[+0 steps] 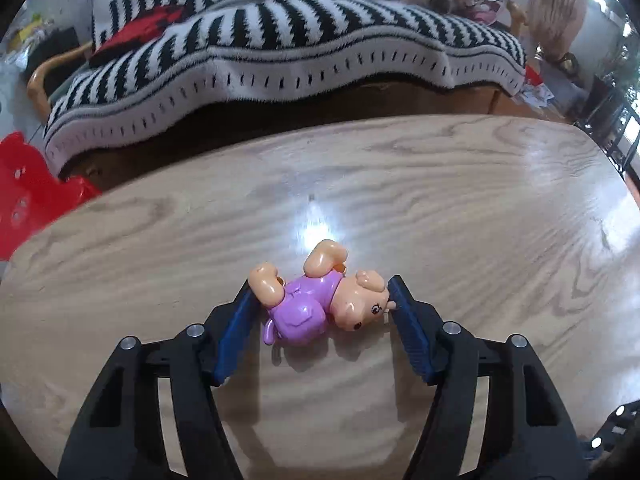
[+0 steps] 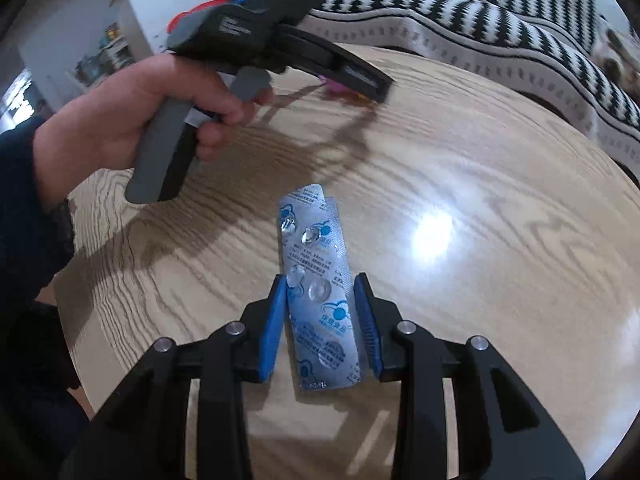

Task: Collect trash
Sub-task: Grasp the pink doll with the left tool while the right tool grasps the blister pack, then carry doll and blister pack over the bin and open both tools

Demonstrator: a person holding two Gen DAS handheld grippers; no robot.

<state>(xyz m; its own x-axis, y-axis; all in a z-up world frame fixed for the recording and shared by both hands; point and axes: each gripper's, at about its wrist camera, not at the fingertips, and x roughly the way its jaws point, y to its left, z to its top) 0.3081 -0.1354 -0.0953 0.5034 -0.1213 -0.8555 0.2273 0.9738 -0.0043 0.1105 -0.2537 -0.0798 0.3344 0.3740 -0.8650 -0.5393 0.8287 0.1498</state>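
Observation:
A small toy pig (image 1: 316, 304) in a purple outfit lies on its side on the wooden table (image 1: 480, 200). My left gripper (image 1: 320, 292) is closed around it, the blue pads touching its leg and its head. A silver blister pack (image 2: 320, 292) with emptied pockets lies on the table (image 2: 480, 160). My right gripper (image 2: 320, 288) straddles it, blue pads against both long edges. The left gripper (image 2: 360, 76) also shows in the right wrist view, held by a hand (image 2: 132, 116) at the far side of the table, with a bit of the purple toy beneath it.
A sofa with a black-and-white striped blanket (image 1: 280, 48) stands just behind the table. A red plastic stool (image 1: 28, 196) is at the left. Clutter lies on the floor at the far right (image 1: 536, 92).

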